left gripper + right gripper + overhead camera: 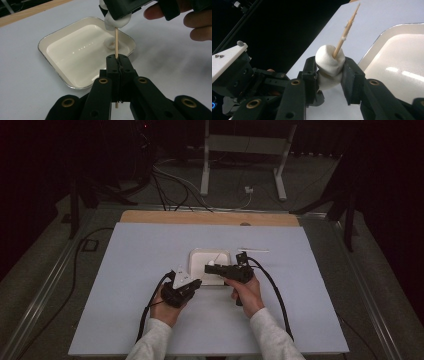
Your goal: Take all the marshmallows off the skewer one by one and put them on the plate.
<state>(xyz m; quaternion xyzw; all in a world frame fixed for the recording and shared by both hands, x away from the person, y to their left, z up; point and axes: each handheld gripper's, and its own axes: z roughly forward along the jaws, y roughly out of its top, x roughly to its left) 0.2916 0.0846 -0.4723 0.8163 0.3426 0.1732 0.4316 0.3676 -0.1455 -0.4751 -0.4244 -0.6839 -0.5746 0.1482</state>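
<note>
My left gripper (117, 58) is shut on a thin wooden skewer (116, 42) that stands up from its jaws. Two white marshmallows sit stacked on the skewer; the upper marshmallow (329, 60) has the pointed tip poking out above it. My right gripper (329, 67) has its jaws on either side of the marshmallows, pads pressing into them. Both grippers meet over the near edge of a white square tray (197, 255), left gripper (199, 281) below right gripper (207, 268). Another marshmallow (109, 42) lies in the tray (50, 37).
A pale blue-grey mat (140, 270) covers the table, with a wooden strip (200, 217) along its far edge. A thin white strip (253, 250) lies just right of the tray. Cables trail from both grippers toward the near edge.
</note>
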